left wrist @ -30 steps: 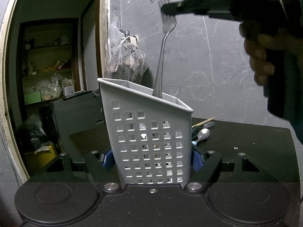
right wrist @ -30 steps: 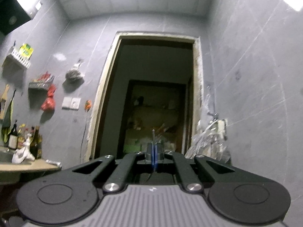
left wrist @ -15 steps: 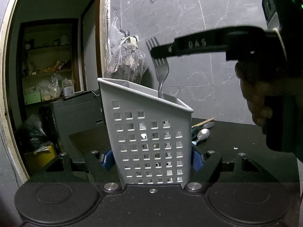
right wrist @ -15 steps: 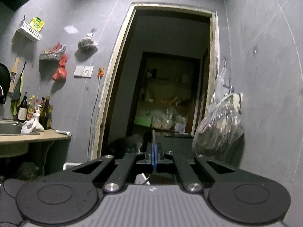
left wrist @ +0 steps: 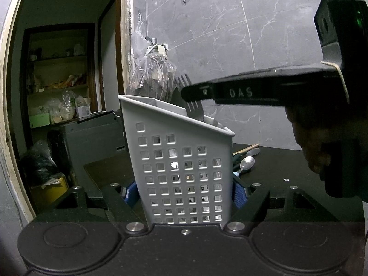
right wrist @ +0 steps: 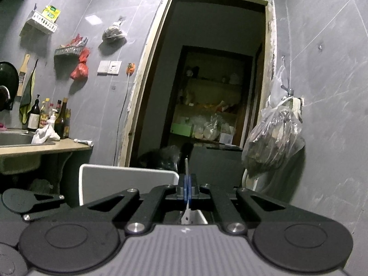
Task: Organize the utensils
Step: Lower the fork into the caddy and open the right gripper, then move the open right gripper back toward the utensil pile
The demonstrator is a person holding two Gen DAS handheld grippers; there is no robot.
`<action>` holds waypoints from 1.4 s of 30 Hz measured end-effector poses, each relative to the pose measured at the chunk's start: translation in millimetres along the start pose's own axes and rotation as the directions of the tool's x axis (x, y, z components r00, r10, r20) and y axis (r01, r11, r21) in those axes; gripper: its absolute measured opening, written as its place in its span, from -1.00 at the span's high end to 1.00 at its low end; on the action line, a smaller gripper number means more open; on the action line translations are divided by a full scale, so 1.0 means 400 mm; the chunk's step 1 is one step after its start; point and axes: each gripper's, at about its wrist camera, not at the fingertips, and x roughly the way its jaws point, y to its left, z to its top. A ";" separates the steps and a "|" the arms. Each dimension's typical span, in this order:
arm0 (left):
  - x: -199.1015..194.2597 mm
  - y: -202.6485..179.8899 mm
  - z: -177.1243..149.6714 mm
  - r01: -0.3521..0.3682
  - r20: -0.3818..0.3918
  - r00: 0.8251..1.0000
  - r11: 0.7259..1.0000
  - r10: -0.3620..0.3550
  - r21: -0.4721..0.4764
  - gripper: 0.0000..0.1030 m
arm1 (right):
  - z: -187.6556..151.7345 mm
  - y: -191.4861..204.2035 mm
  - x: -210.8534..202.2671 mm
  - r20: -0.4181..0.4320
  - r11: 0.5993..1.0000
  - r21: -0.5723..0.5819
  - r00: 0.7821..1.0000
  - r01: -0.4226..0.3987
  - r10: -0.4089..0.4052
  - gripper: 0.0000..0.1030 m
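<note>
My left gripper [left wrist: 184, 192] is shut on a grey perforated utensil holder [left wrist: 181, 165] and holds it upright on the black table [left wrist: 287, 165]. My right gripper [left wrist: 186, 93] is shut on a metal fork [left wrist: 194, 109] just below its tines, and the handle is down inside the holder. In the right wrist view the fork [right wrist: 186, 168] shows edge-on between the shut blue pads of the right gripper [right wrist: 186, 187], above the holder's rim [right wrist: 126, 172]. Spoons [left wrist: 246, 162] and a wooden-handled utensil [left wrist: 247, 148] lie on the table behind the holder.
A tiled wall [left wrist: 230, 34] stands right behind the table. A plastic bag [left wrist: 153, 78] hangs from a tap beside the doorway [left wrist: 64, 92]. A sink counter with bottles [right wrist: 46, 124] is off to the left in the right wrist view.
My right gripper has moved down with the fork, sinking its handle deep into the holder. The left gripper and the holder have not moved.
</note>
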 end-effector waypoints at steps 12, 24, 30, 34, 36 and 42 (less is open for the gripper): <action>0.000 0.000 -0.001 0.000 0.000 1.000 1.000 0.000 0.000 -0.51 | -0.016 0.000 0.007 -0.034 1.000 -0.010 0.999 -0.013 0.013 0.96; 0.000 0.000 -0.001 0.000 0.001 1.000 1.000 0.000 0.000 -0.51 | -0.022 -0.005 0.007 -0.036 1.000 -0.005 0.999 -0.008 0.007 0.91; 0.000 0.000 -0.002 0.000 0.001 1.000 1.000 0.000 0.000 -0.51 | -0.026 -0.013 0.008 -0.036 1.000 -0.002 0.999 -0.008 0.008 0.81; -0.001 -0.001 -0.002 0.000 0.001 1.000 1.000 0.000 0.000 -0.51 | -0.027 -0.017 0.008 -0.030 1.000 -0.001 1.000 -0.003 0.003 0.48; 0.000 0.000 -0.002 0.000 0.001 1.000 1.000 0.000 -0.001 -0.51 | -0.028 -0.022 0.006 -0.025 1.000 0.003 1.000 -0.002 0.002 0.38; -0.001 -0.001 -0.002 0.000 0.001 1.000 1.000 0.000 -0.001 -0.51 | -0.019 -0.055 -0.020 0.029 0.999 0.007 0.998 0.053 -0.053 -0.47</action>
